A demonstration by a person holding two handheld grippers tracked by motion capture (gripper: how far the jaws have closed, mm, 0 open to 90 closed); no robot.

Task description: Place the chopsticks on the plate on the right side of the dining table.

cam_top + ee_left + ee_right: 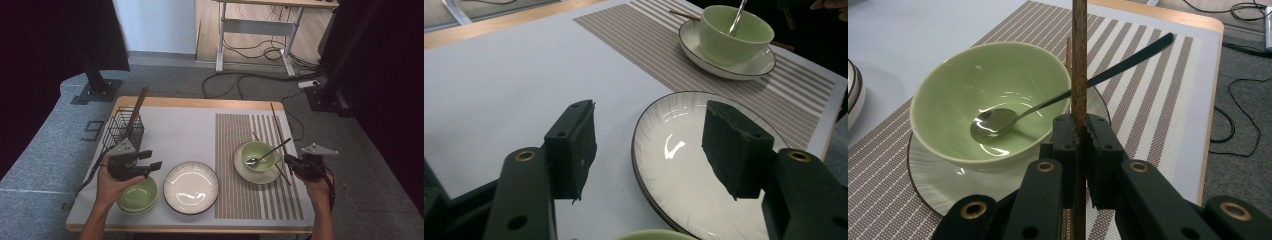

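Right claw (1079,150) clamped on a brown chopstick (1079,60), stick rising upright between its jaws just beside the green bowl (990,100) holding a spoon (998,121), left claw (649,150) agape over the white plate (674,165)

I worked at a wooden table (200,103) standing on grey carpet (45,155), with black cables (250,82) trailing across the floor behind it. Beyond them stood 1 pale desk frame (257,27) against a light wall (157,25), with dark curtains (45,55) on both sides.
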